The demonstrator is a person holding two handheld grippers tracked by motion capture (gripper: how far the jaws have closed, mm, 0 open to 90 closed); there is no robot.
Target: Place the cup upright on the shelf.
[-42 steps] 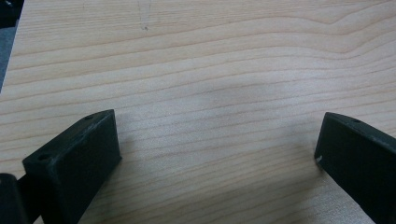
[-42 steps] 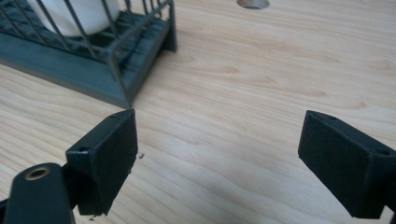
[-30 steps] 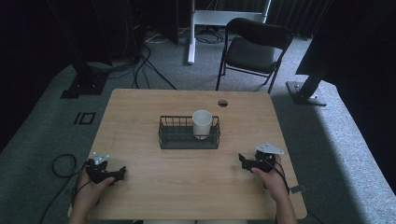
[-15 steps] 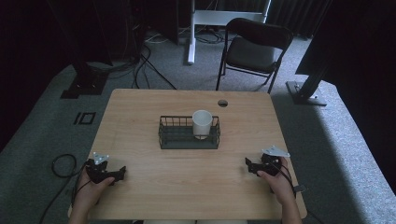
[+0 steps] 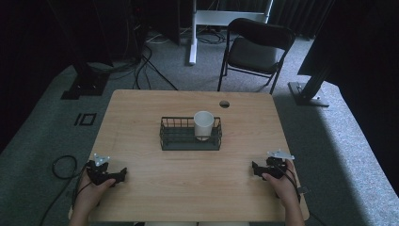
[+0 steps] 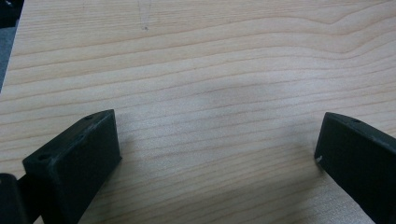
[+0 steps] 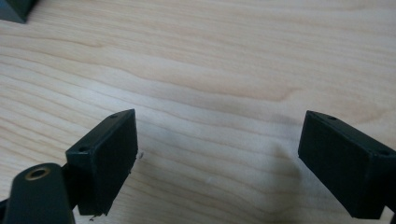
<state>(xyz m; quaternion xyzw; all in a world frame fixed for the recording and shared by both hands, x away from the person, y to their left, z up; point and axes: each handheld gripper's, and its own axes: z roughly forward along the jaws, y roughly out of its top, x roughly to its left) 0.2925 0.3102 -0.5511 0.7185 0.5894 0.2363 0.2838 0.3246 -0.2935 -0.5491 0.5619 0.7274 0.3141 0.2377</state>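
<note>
Since a second ago our right hand-held gripper (image 5: 256, 169) has slid back from the black wire basket (image 5: 190, 134) toward the light wooden tabletop's (image 5: 188, 188) near edge; our left hand-held gripper (image 5: 121, 175) has stayed put. Both have jaws spread wide, holding nothing. Inside the basket's right end stands a white paper cup (image 5: 203, 125), probably light and crushable; we would grip it gently by its wall.

- One wooden table (image 5: 188, 188).
- One black wire basket (image 5: 190, 134) at the table's middle.
- One white cup (image 5: 203, 123), upright inside the basket at its right end.
- Two grippers on the table's near edge: left gripper (image 5: 123, 173) and right gripper (image 5: 254, 168), each with two jaws set wide apart.
- Two hands holding them.
- One folding chair (image 5: 254, 49) beyond the table.
</note>
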